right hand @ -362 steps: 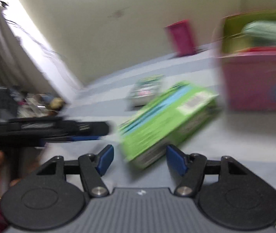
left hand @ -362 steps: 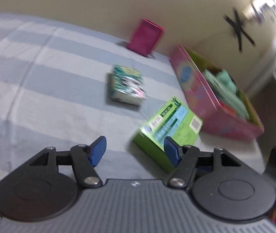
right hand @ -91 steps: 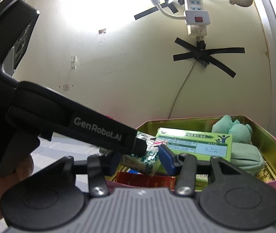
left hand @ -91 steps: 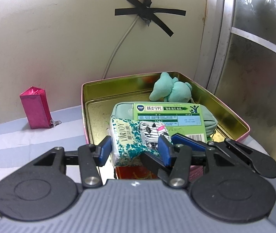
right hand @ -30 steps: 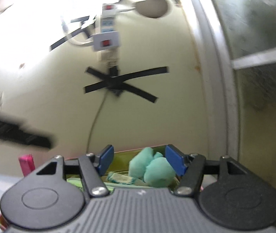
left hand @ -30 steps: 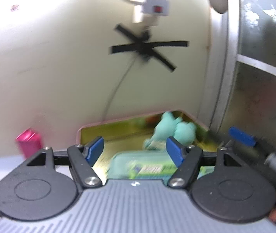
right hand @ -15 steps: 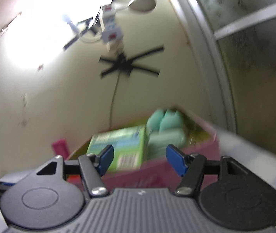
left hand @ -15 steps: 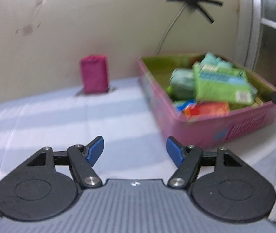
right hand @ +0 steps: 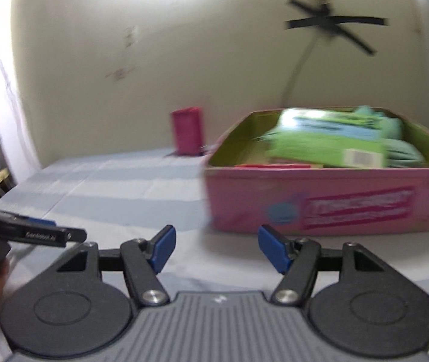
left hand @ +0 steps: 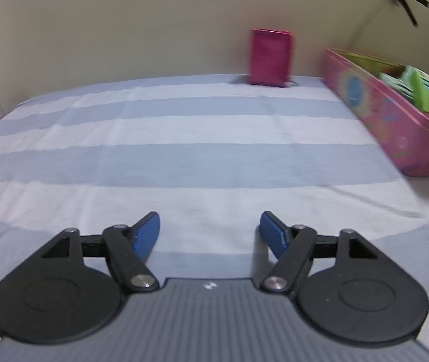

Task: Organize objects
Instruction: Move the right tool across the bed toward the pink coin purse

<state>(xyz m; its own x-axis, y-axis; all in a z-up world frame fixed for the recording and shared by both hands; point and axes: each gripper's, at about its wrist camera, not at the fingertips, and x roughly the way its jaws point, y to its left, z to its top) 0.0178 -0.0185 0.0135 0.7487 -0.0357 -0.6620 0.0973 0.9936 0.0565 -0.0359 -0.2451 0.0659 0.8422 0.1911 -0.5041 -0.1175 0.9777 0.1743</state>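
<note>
**A:** What are your tongs doing, starting on the left?

**B:** My left tongs (left hand: 209,226) hang over the striped surface (left hand: 184,157), well to the left of the pink tin (left hand: 395,126). Their jaws have just been opening, and now they stand wide apart with only bare cloth between them.

**A:** What is left to tidy?

**B:** As I judge it, only the magenta box (left hand: 270,57). It stands upright at the wall, just left of the tin's far corner, apart from it. The green box (right hand: 329,141) already lies in the tin, on top of the other things and next to something soft and teal (right hand: 395,147).

**A:** And the right side?

**B:** My right tongs (right hand: 216,241) face the tin's near wall, a little short of it. They are about half open and hold nothing.

**A:** So how do you do this well?

**B:** I'd use the left tongs, since they are on the box's side of the tin. I'd come in low and level and take the box across its narrow faces, around mid-height so it doesn't tip against the wall. Then I'd lift it clear of the tin's rim before crossing over. The tin looks full, so I'd set it down in the gap left of the green box rather than on top. Meanwhile I'd keep my right tongs on the near side of the tin, out of the way.
</note>
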